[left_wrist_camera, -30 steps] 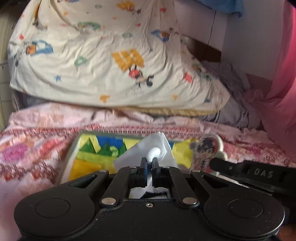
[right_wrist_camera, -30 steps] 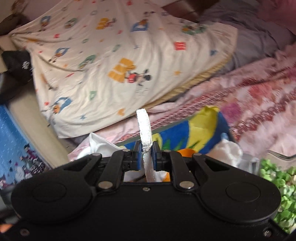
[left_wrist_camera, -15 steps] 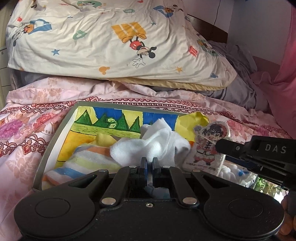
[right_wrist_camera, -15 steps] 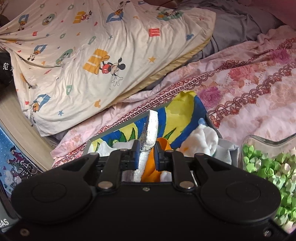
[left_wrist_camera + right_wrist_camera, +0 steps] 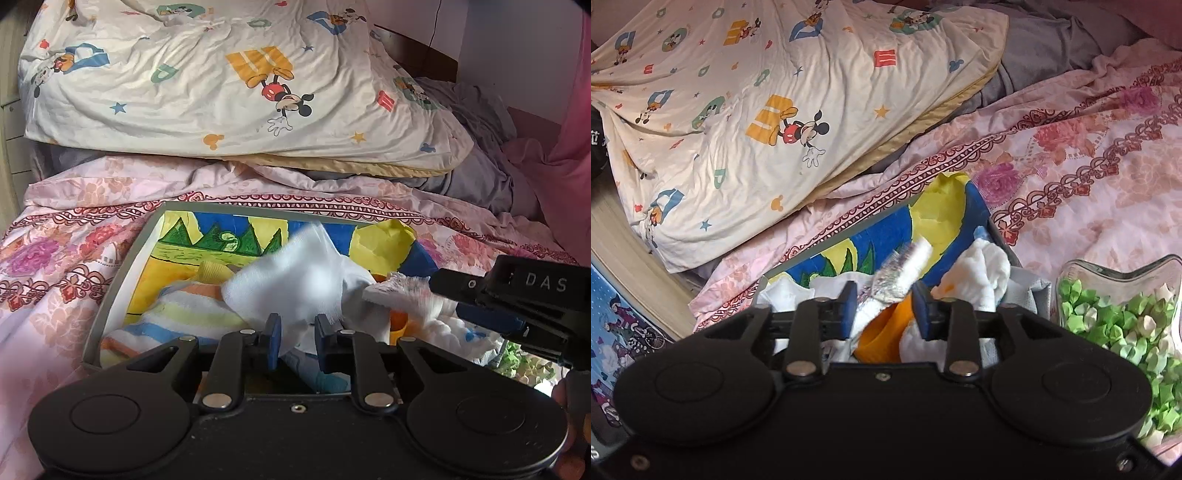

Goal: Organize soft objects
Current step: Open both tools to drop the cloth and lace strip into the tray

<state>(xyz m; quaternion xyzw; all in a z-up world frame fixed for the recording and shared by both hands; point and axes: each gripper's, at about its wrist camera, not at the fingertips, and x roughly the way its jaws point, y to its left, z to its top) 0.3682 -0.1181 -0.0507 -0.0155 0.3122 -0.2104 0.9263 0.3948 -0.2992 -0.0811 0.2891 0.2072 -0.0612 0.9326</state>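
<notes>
Left view: I am letting go. My left gripper (image 5: 294, 341) has just been opening a little, and the soft white cloth (image 5: 291, 284) is slipping loose into the painted cardboard box (image 5: 122, 273).

Right view: my right gripper (image 5: 885, 309) has just been opening too, dropping the white rolled cloth strip (image 5: 899, 271) there. Next I should back out.

- The right tongs (image 5: 884, 308) have just been opening; a blurred white sock (image 5: 905, 267) lies loose between the parted jaws.
- Below sits a box (image 5: 975, 206) with a painted lining, holding white cloths (image 5: 979, 269) and something orange (image 5: 882, 336).
- A glass jar (image 5: 1123, 295) of green paper stars stands right of the box, on the bed (image 5: 1089, 177).
- A cartoon-print pillow (image 5: 775, 110) lies beyond.
</notes>
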